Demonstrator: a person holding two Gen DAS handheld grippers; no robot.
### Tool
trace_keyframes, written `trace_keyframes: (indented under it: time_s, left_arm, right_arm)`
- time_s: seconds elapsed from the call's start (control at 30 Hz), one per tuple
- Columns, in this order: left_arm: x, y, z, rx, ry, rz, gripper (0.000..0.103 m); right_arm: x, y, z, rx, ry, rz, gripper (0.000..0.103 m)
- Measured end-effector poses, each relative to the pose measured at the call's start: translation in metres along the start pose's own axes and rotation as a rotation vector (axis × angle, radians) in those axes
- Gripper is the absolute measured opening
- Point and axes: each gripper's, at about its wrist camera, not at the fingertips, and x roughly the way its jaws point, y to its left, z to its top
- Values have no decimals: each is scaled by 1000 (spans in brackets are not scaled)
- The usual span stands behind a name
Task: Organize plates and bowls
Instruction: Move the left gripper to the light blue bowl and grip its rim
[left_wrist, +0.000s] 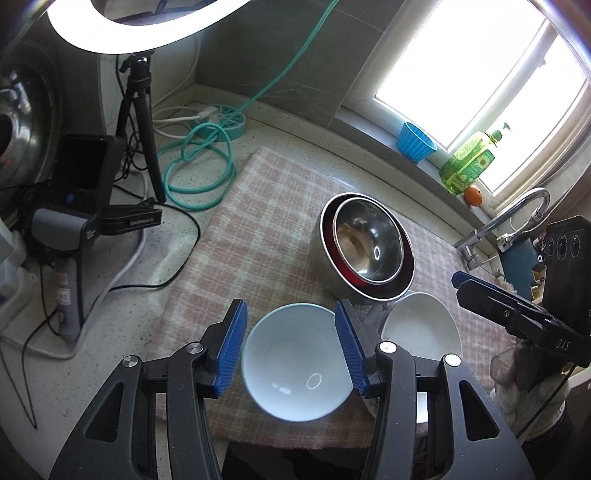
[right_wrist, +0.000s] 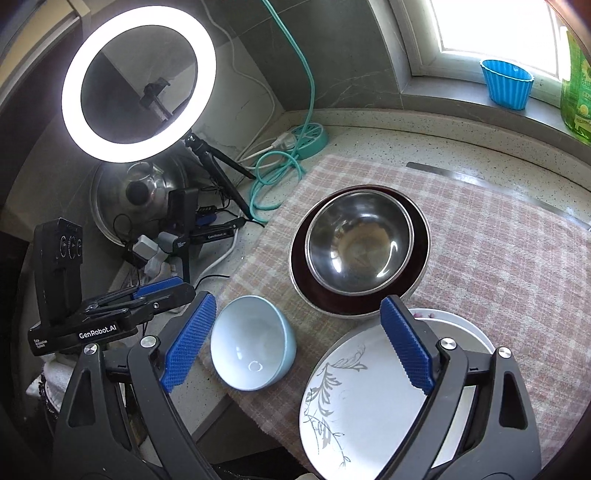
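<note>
Left gripper (left_wrist: 291, 354): jaws partly open, blue ribbed pads standing either side of a pale blue ceramic bowl (left_wrist: 297, 360) at lower centre of the left wrist view; the pads are not pressing on it, and the bowl rests upright on the pink checked cloth (left_wrist: 266, 206).

Right gripper (right_wrist: 299, 345): jaws wide open, nothing held. In the right wrist view the same bowl lies lower centre, just beside the left-hand pad. A white floral-patterned plate (right_wrist: 354, 398) sits lower right on another white plate.

Above centre, a stainless steel bowl (right_wrist: 360, 245) is nested inside a larger dark red-lined metal bowl (right_wrist: 332, 295), on the cloth.
</note>
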Motion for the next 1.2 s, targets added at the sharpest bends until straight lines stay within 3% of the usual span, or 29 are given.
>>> trace_keyframes:
  time_s: [0.53, 0.73, 0.87, 0.93, 1.07, 1.2]
  left_arm:
    - [12, 28, -49, -132, 51, -4, 48]
    - [22, 33, -56, -151, 72, -2, 45]
    - [25, 34, -59, -158, 81, -14, 42]
    - [27, 34, -60, -160, 84, -18, 39]
    - [31, 34, -61, -162, 97, -27, 27]
    - [33, 35, -63, -161, 101, -29, 19]
  right_arm:
    - [45, 27, -30, -89, 104, -4, 92]
    - [65, 33, -31, -124, 137, -22, 82]
    - [77, 35, -33, -146, 170, -29, 64]
    - [82, 34, -34, -146, 183, -34, 60]
    - [93, 31, -35, -140, 213, -46, 46]
    - [100, 30, -38, -148, 231, -58, 42]
